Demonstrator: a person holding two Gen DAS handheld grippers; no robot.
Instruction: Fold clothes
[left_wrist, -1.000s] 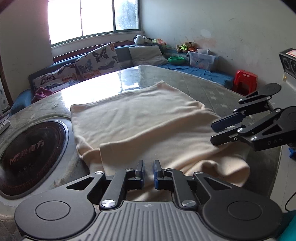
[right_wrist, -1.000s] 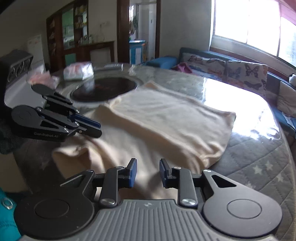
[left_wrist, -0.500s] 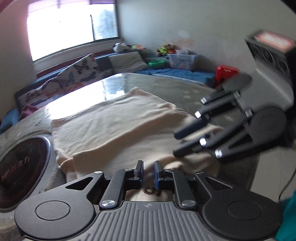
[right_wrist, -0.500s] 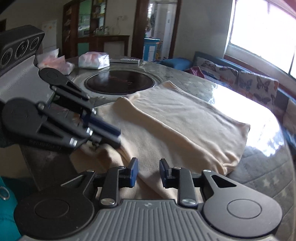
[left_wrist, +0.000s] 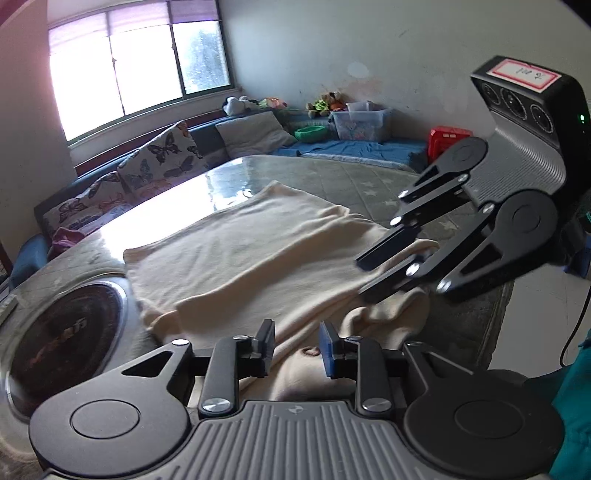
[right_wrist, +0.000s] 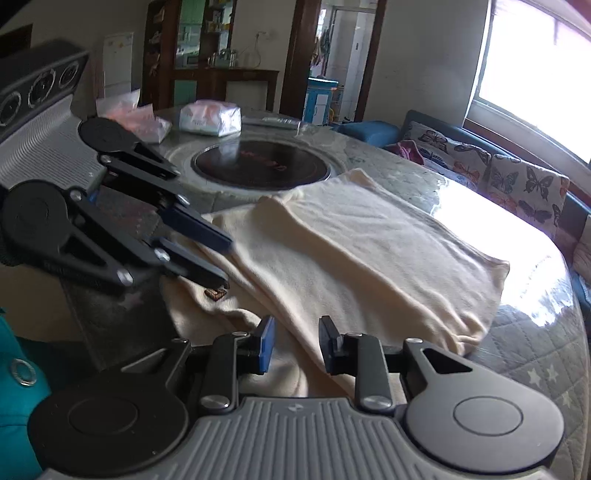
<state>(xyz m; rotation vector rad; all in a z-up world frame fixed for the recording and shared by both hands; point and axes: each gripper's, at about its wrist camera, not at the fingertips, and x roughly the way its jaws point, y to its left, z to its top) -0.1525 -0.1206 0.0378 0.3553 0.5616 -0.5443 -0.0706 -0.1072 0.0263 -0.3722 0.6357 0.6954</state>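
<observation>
A cream garment (left_wrist: 258, 254) lies partly folded on the round table, with its near edge bunched and hanging over the rim; it also shows in the right wrist view (right_wrist: 362, 251). My left gripper (left_wrist: 297, 341) is open and empty, just above the bunched near edge. My right gripper (right_wrist: 293, 341) is open and empty above the same edge, further right. Each gripper shows in the other's view: the right one (left_wrist: 365, 275) over the garment's right corner, the left one (right_wrist: 221, 258) beside a small brown label (right_wrist: 216, 293).
A round black hotplate (right_wrist: 260, 168) is set into the table (right_wrist: 532, 354) beyond the garment. Plastic bags (right_wrist: 210, 118) lie at the far side. A sofa with butterfly cushions (left_wrist: 155, 162) runs under the window. A red stool (left_wrist: 448, 138) stands by the wall.
My left gripper's jaws have opened from nearly closed. Both grippers have lifted slightly, and the right gripper has come closer over the garment's near right corner.
</observation>
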